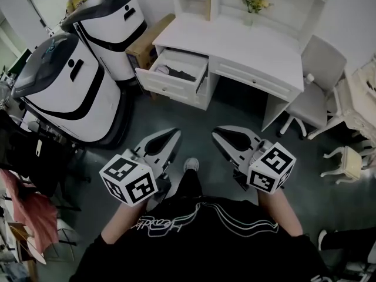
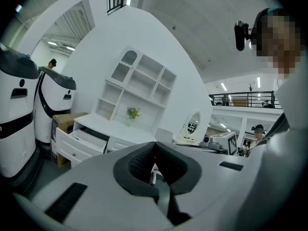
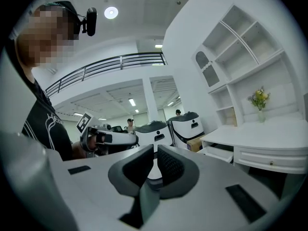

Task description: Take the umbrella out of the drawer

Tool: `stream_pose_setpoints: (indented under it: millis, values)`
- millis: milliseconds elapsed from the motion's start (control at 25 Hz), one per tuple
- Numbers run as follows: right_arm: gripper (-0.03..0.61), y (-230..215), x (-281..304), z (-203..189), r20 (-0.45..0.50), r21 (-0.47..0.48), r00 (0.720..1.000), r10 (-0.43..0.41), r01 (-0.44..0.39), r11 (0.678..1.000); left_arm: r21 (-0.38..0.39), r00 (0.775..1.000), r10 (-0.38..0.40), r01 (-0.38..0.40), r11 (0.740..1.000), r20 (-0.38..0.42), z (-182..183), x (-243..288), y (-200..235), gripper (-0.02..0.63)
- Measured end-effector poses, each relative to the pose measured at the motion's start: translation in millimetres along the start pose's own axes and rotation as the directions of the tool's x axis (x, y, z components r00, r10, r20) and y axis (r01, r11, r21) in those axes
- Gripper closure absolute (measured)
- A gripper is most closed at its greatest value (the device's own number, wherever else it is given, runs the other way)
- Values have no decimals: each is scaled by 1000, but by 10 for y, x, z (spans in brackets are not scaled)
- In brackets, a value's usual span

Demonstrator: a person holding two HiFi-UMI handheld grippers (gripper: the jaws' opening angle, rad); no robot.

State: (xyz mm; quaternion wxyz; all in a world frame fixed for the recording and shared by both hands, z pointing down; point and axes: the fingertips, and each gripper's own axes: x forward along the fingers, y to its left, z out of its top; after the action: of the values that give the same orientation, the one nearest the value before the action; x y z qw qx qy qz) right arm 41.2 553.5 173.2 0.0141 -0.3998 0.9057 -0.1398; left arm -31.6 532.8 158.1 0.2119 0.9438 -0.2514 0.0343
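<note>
Umbrella (image 1: 183, 74), likely the dark item in the open drawer (image 1: 170, 90) of the desk (image 1: 235, 40), sits well apart from left hand-held gripper (image 1: 174, 135) and right hand-held gripper (image 1: 218, 131), both empty, jaws together, parked pre-approach.

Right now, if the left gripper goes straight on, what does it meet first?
Probably the chair right of the desk; the way there looks free, but depth is unclear.

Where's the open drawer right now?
In the head view the open drawer sits upper centre, pulled out from the left end of the white desk, right beside a cardboard box.
</note>
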Motion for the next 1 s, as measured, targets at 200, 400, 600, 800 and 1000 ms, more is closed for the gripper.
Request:
stream_pose_setpoints:
  millis: [200,400,600,800,1000]
  values:
    - [525,-572,553,98,-15,34,1000,-27,28,999,-21,1000,-3,3,1000,-18,258,388,673,595]
    - [525,-1215,1207,224,-36,63,998,-56,58,996,-58,999,-10,7,998,-48,544,873,1438,595]
    - [525,-1876,1857,364,-81,36,993,-82,85,996,-62,998,-11,7,998,-62,816,1368,2250,595]
    - [523,-2410,2248,254,-141,51,984,-106,114,992,-103,994,-11,0,995,-112,775,1759,2865,595]
    - [523,-2821,2538,146,-184,83,978,-97,113,990,-141,992,10,-28,990,-128,789,2034,3282,595]
